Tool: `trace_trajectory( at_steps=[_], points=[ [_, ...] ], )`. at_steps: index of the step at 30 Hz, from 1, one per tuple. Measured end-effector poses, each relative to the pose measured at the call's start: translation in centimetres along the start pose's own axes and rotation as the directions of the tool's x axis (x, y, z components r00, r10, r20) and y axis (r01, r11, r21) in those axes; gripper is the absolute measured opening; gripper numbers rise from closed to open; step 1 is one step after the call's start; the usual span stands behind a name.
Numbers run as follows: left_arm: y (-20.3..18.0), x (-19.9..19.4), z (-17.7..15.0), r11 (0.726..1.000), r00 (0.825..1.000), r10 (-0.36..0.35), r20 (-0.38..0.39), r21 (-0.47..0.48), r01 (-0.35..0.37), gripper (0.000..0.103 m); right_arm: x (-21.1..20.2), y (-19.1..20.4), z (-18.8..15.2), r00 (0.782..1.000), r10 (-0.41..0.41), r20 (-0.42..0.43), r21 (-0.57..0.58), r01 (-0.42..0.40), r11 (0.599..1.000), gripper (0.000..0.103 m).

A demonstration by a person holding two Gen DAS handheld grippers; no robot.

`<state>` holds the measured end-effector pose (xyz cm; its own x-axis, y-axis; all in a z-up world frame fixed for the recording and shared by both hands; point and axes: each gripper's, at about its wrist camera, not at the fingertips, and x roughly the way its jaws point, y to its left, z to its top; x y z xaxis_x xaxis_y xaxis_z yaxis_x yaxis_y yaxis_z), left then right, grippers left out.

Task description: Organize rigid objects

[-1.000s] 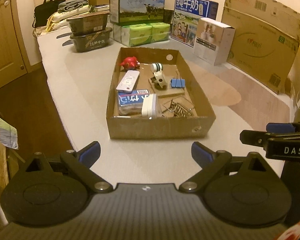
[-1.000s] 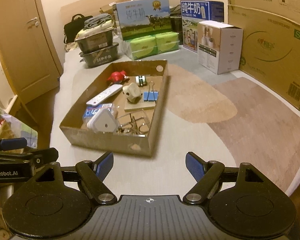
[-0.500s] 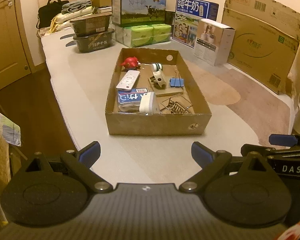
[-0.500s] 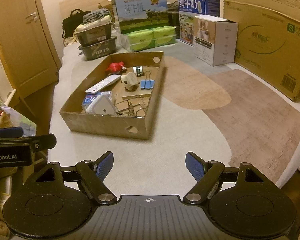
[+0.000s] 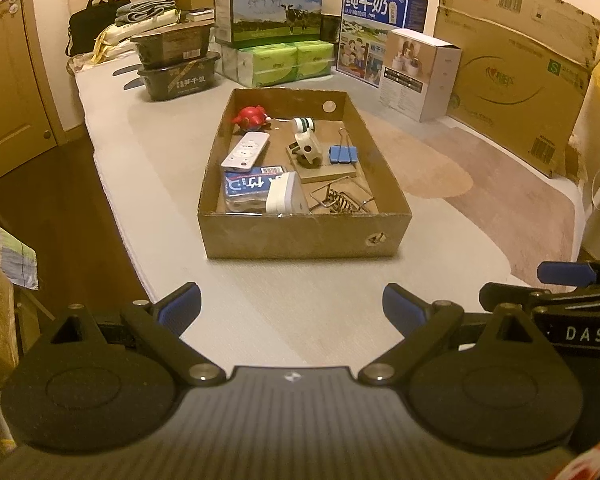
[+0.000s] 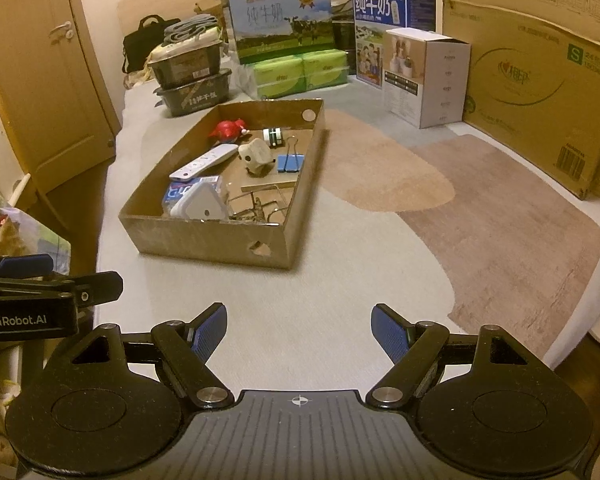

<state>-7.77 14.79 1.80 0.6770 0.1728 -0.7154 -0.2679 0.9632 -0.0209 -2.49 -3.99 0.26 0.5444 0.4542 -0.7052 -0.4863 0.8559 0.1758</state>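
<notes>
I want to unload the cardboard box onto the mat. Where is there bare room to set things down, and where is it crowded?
Bare mat lies between the cardboard box and both open grippers, left gripper and right gripper. More lies right of the box, bordered by the white carton and the big flat carton. Behind the box it is crowded: black trays, green tissue packs.

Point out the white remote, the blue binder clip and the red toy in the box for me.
white remote (image 5: 245,151), left wrist view, on its button face.
blue binder clip (image 5: 343,155), left wrist view, on its blue body.
red toy (image 6: 229,129), right wrist view, on its red body.
</notes>
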Motion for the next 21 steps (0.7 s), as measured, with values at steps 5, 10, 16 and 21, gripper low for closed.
trace_trajectory(
  at_steps=[5, 10, 16, 21],
  points=[
    [-0.13, 0.14, -0.19, 1.0, 1.0, -0.002, -0.006, 0.005, 0.002, 0.097, 0.1, -0.1, -0.08, 1.0, 0.0, -0.004, 0.003, 0.0, 1.0, 0.079],
    [-0.14, 0.23, -0.27, 1.0, 1.0, 0.001, -0.008, 0.003, -0.001, 0.097, 0.27, -0.07, -0.1, 1.0, -0.004, -0.007, 0.006, 0.004, 1.0, 0.079],
    [-0.05, 0.4, -0.41, 1.0, 1.0, 0.001, -0.012, 0.003, -0.001, 0.097, 0.27, -0.13, -0.1, 1.0, -0.005, -0.009, 0.006, 0.006, 1.0, 0.079],
    [0.06, 0.57, -0.38, 1.0, 1.0, -0.001, -0.014, 0.004, 0.001, 0.097, 0.44, -0.18, -0.22, 1.0, -0.006, -0.015, 0.007, 0.006, 1.0, 0.079]
  ],
)
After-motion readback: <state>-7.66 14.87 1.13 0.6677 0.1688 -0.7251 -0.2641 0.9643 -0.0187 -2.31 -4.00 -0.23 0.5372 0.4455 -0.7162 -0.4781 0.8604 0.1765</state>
